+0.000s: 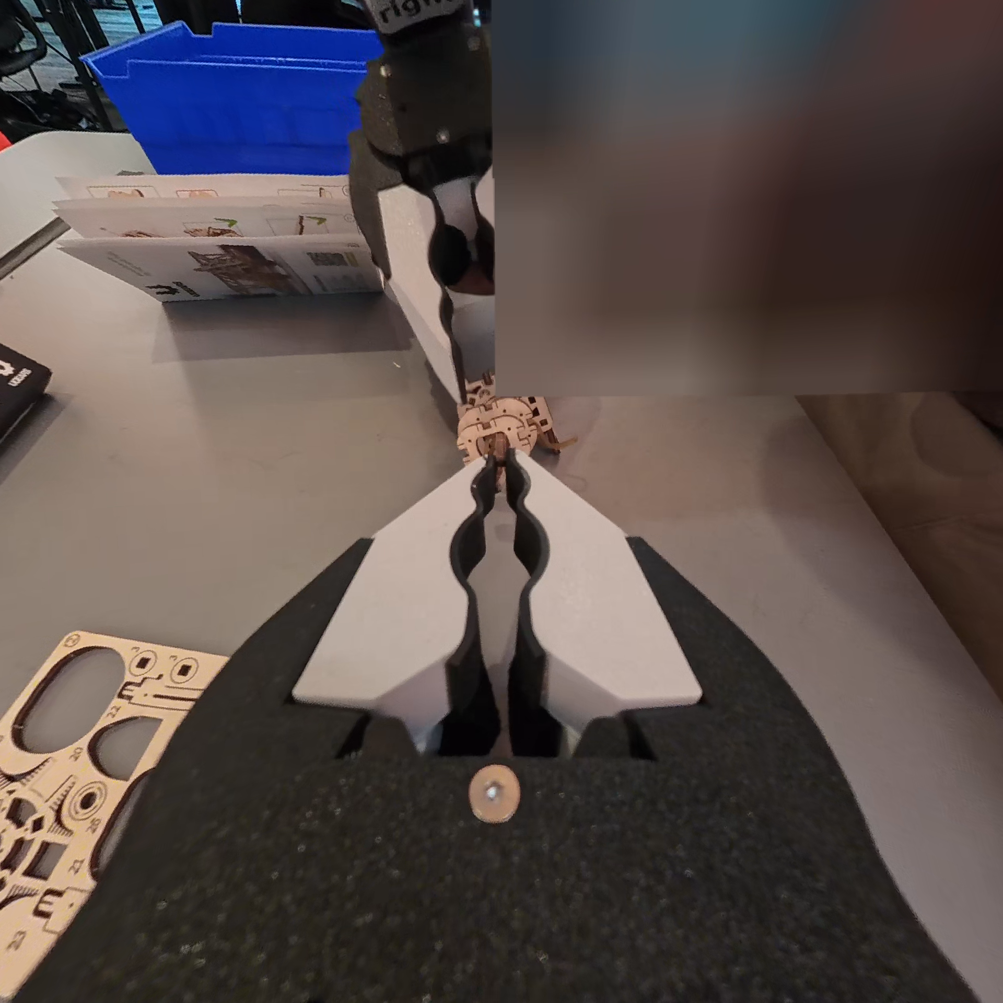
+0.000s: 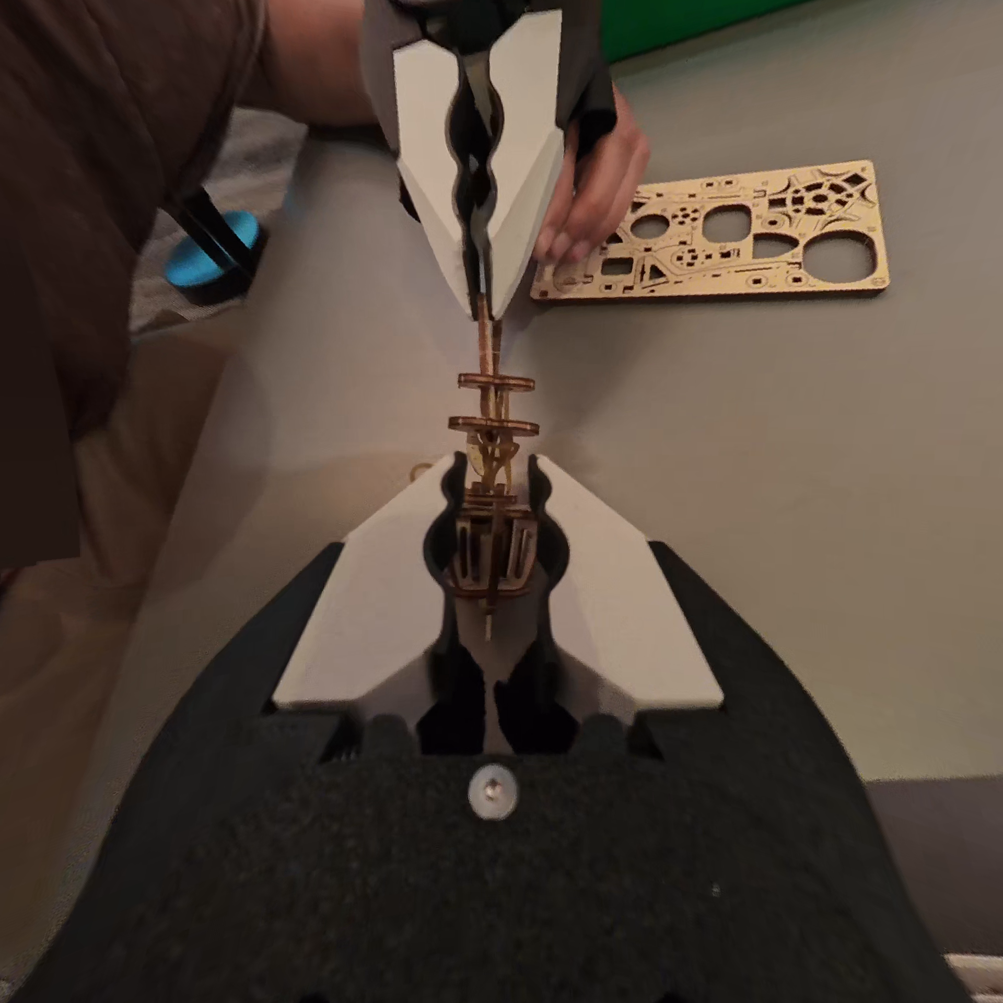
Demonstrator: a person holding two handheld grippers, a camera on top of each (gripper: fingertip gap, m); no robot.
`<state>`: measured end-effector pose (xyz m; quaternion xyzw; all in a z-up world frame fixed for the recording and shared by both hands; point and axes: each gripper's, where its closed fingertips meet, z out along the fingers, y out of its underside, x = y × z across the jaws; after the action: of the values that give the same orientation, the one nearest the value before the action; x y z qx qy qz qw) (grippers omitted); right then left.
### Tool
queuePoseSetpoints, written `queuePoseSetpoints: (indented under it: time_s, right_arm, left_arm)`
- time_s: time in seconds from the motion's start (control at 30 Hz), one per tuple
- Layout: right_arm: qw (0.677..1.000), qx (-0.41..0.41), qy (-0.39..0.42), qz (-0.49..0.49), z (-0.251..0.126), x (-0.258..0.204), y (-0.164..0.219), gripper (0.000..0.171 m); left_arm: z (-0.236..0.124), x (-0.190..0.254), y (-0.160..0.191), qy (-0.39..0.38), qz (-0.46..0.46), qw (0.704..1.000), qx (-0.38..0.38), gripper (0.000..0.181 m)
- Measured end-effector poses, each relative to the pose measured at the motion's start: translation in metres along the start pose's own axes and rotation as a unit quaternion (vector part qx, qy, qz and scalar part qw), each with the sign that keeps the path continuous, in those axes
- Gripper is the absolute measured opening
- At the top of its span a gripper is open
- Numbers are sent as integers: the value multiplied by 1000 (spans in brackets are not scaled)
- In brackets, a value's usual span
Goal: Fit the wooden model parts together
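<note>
Your right tool (image 2: 491, 477) clamps part-built wooden model (image 2: 491, 548); left tool (image 2: 483, 312) pinches its axle (image 2: 487, 339) ahead. Cutout sheet (image 2: 716, 233) beyond: more pieces likely remain.

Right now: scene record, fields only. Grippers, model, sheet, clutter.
left gripper: shut on thin shaft end of the wooden model
right gripper: shut on the model's body, which sits between its fingers
model: held between both grippers above the grey table
part sheet: flat on table, several cutouts empty
clutter: blue bin, instruction sheets at the far side
</note>
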<state>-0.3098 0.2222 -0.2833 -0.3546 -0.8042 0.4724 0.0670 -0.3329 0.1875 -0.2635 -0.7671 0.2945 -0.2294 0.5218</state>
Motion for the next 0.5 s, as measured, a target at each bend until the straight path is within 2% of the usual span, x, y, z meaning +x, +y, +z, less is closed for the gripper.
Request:
queuePoseSetpoints:
  time_s: [0.07, 0.37, 0.5]
  right_arm:
    - [1000, -14, 15, -10, 1, 2, 3, 13]
    - [999, 29, -19, -32, -3, -11, -10, 19]
    - [999, 12, -16, -41, 4, -13, -5, 19]
  left_arm:
    - [0, 0, 0, 0, 0, 1000, -2, 0]
    - [0, -3, 0, -7, -5, 1000, -2, 0]
    - [0, -3, 0, -8, -6, 1000, -2, 0]
